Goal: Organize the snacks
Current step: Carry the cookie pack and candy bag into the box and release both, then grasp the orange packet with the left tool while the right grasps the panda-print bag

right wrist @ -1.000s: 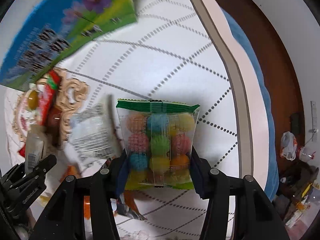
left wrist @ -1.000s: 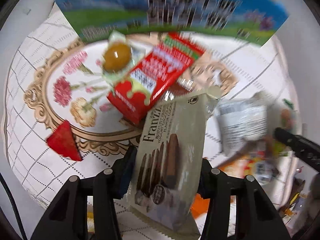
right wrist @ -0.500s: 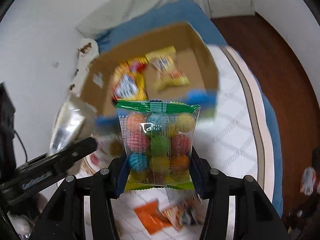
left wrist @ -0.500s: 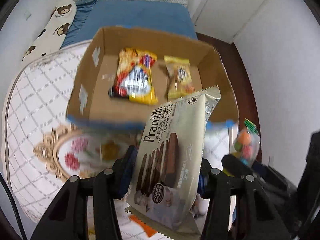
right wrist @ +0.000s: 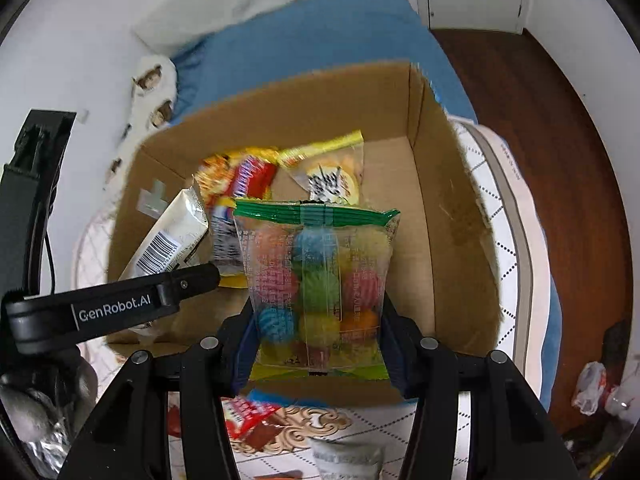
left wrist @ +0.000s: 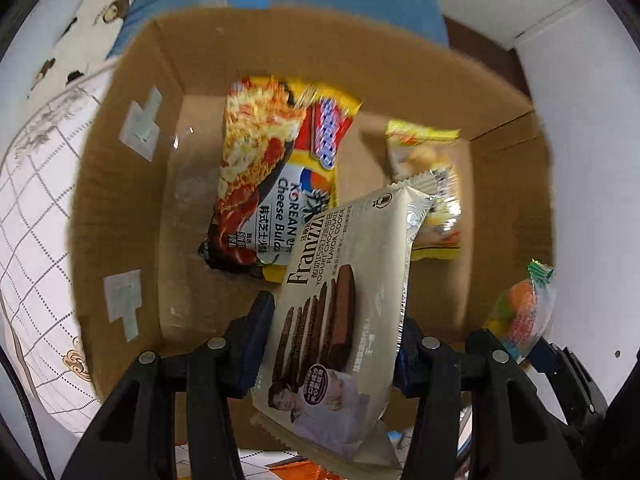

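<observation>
Left wrist view: left tongs (left wrist: 332, 364) grip a cookie pack (left wrist: 340, 316) over the box (left wrist: 120, 208); right tongs (right wrist: 316, 344) grip a candy bag (right wrist: 316, 280). Two packs lie inside; more wait on the bed (right wrist: 492, 200).

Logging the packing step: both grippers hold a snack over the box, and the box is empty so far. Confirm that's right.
Not quite. Both grippers do hold snacks, the left a cookie pack and the right a candy bag, but the box isn't empty: the left wrist view shows a noodle pack and a yellow packet in it.
</observation>
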`<state>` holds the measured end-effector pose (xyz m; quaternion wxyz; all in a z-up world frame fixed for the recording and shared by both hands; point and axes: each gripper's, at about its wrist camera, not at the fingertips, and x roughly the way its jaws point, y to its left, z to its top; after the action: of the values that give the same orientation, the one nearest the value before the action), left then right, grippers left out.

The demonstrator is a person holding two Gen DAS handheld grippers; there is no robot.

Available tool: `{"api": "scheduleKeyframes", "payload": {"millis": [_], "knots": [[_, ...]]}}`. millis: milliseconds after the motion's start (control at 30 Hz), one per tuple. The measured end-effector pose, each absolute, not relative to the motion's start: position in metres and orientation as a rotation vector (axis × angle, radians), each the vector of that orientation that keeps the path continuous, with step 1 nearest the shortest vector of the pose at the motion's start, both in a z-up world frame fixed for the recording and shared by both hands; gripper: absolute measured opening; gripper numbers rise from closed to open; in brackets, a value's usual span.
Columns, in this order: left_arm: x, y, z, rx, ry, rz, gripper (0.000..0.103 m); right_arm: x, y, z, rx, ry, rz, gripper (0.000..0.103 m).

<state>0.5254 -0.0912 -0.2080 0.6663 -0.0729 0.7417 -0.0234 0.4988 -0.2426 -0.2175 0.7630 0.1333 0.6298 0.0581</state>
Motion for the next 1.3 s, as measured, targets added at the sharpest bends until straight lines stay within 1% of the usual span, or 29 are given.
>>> {"api": "scheduleKeyframes", "payload": {"millis": [200, 233, 267, 300, 333, 367, 400, 533, 700, 933, 1100, 1300], "knots": [[0.519, -0.089, -0.236, -0.168, 1.751, -0.072, 0.048, 0.506, -0.237, -0.253, 0.235, 1.458, 0.139, 0.056], [0.518, -0.088, -0.239, -0.170, 1.755, -0.071, 0.050, 0.507, -0.235, -0.258, 0.233, 1.484, 0.150, 0.056], [0.517, -0.088, -0.240, -0.168, 1.752, -0.068, 0.055, 0.508, -0.234, -0.263, 0.238, 1.506, 0.160, 0.058], [0.516, -0.087, -0.241, -0.161, 1.748, -0.065, 0.060, 0.511, -0.231, -0.269, 0.243, 1.529, 0.168, 0.067], [0.515, -0.086, -0.240, -0.155, 1.743, -0.065, 0.072, 0.512, -0.230, -0.273, 0.243, 1.545, 0.172, 0.074], [0.514, -0.086, -0.239, -0.152, 1.737, -0.066, 0.081, 0.513, -0.229, -0.274, 0.235, 1.550, 0.172, 0.086], [0.513, -0.084, -0.237, -0.151, 1.732, -0.062, 0.082, 0.514, -0.228, -0.274, 0.226, 1.549, 0.170, 0.089], [0.509, -0.076, -0.226, -0.143, 1.704, -0.053, 0.083, 0.516, -0.227, -0.270, 0.229, 1.541, 0.164, 0.089], [0.498, -0.066, -0.198, -0.089, 1.612, -0.036, 0.083, 0.513, -0.229, -0.255, 0.188, 1.488, 0.117, 0.089], [0.464, -0.060, -0.146, -0.039, 1.425, -0.010, 0.083, 0.491, -0.232, -0.223, 0.137, 1.388, 0.077, 0.089], [0.445, -0.058, -0.114, -0.015, 1.321, -0.011, 0.083, 0.472, -0.233, -0.201, 0.136, 1.319, 0.072, 0.089], [0.415, -0.060, -0.077, 0.013, 1.211, -0.015, 0.083, 0.441, -0.238, -0.161, 0.138, 1.212, 0.060, 0.089]]}}
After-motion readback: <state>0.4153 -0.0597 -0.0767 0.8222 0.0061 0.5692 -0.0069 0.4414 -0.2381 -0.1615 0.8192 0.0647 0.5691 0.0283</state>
